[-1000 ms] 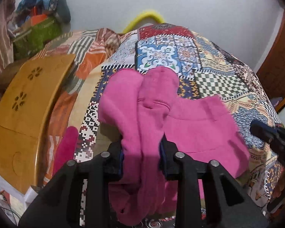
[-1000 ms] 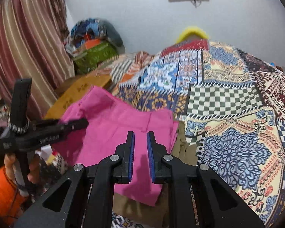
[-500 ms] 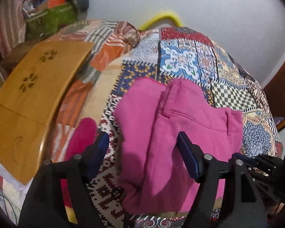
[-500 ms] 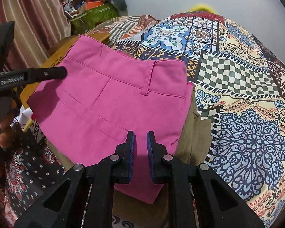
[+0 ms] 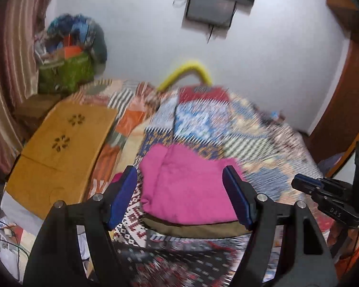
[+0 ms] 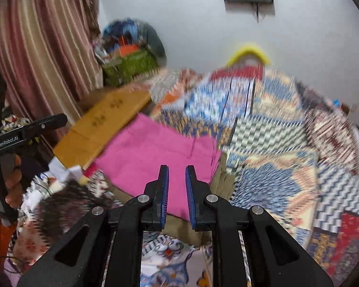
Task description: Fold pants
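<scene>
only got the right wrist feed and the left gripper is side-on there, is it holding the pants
observer: no, the left gripper is wide open with nothing between its fingers.
operator: where are the pants from its side
observer: the pink pants lie folded just ahead of it, framed between the two open fingers.
operator: anything past the bed on my right
observer: yes, a brown wooden door or cabinet stands beyond the right edge of the patchwork bedspread.
</scene>
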The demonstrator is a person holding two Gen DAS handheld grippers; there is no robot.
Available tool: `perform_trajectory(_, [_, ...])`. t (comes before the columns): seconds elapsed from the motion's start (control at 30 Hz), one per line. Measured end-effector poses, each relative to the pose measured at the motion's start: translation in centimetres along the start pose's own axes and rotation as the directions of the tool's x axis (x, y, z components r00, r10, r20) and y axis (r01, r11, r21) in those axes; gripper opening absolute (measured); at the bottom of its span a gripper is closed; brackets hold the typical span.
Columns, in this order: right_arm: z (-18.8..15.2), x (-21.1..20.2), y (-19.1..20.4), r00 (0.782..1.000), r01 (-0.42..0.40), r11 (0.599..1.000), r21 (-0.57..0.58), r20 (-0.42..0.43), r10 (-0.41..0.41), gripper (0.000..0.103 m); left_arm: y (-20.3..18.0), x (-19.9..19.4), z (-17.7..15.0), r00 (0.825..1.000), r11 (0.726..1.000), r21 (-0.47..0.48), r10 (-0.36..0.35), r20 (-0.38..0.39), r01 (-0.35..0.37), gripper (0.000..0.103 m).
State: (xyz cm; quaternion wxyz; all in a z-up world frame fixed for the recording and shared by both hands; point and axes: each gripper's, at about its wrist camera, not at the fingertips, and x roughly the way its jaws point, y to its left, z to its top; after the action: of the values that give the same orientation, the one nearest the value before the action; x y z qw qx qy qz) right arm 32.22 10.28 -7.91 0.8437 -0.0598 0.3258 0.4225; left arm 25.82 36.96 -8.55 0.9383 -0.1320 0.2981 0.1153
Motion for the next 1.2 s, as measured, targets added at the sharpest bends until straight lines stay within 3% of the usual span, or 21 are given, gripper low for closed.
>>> perform_trajectory(0.13, [0.5, -6.7, 1.7, 0.994, -0.013, 1.000, -0.024, 0.111, 0.016, 0.013, -3.0, -7.4, 0.6, 0.993, 0.999, 0.041, 0.013, 0.116, -0.017, 0.073])
perform_trajectory(0.33, [-0.3, -16.1, 4.0, 0.962, -0.004, 0.998, -0.059, 0.274, 0.020, 0.013, -7.2, -17.2, -0.8, 0.967, 0.997, 0.075, -0.011, 0.255, -0.008, 0.073])
perform_trajectory(0.6, [-3.1, -24.6, 6.0, 0.920, -0.001, 0.996, -0.090, 0.390, 0.036, 0.014, -12.1, -26.1, -4.9, 0.934, 0.992, 0.125, -0.043, 0.355, -0.002, 0.074])
perform_trajectory(0.67, [-4.0, -26.0, 6.4, 0.911, 0.015, 0.996, -0.091, 0.413, 0.024, 0.026, -13.2, -27.6, -6.0, 0.928, 0.989, 0.147, -0.050, 0.370, -0.005, 0.077])
perform_trajectory(0.73, [-4.8, -27.0, 6.4, 0.899, 0.029, 0.996, -0.087, 0.437, 0.012, 0.044, -13.8, -28.7, -6.9, 0.923, 0.988, 0.154, -0.050, 0.381, -0.010, 0.079])
perform_trajectory(0.87, [-6.2, -28.3, 7.0, 0.889, 0.033, 0.996, -0.079, 0.458, 0.007, 0.048, -15.1, -30.8, -8.7, 0.913, 0.987, 0.163, -0.062, 0.404, -0.005, 0.085])
perform_trajectory(1.03, [-6.7, -28.7, 7.3, 0.875, 0.061, 0.996, -0.066, 0.484, -0.022, 0.067, -16.5, -32.9, -10.7, 0.892, 0.984, 0.177, -0.065, 0.446, -0.017, 0.099])
perform_trajectory(1.2, [-7.4, -29.3, 8.2, 0.860, 0.090, 0.994, -0.063, 0.508, -0.046, 0.084, -17.1, -33.8, -11.7, 0.891, 0.984, 0.178, -0.080, 0.447, -0.001, 0.103])
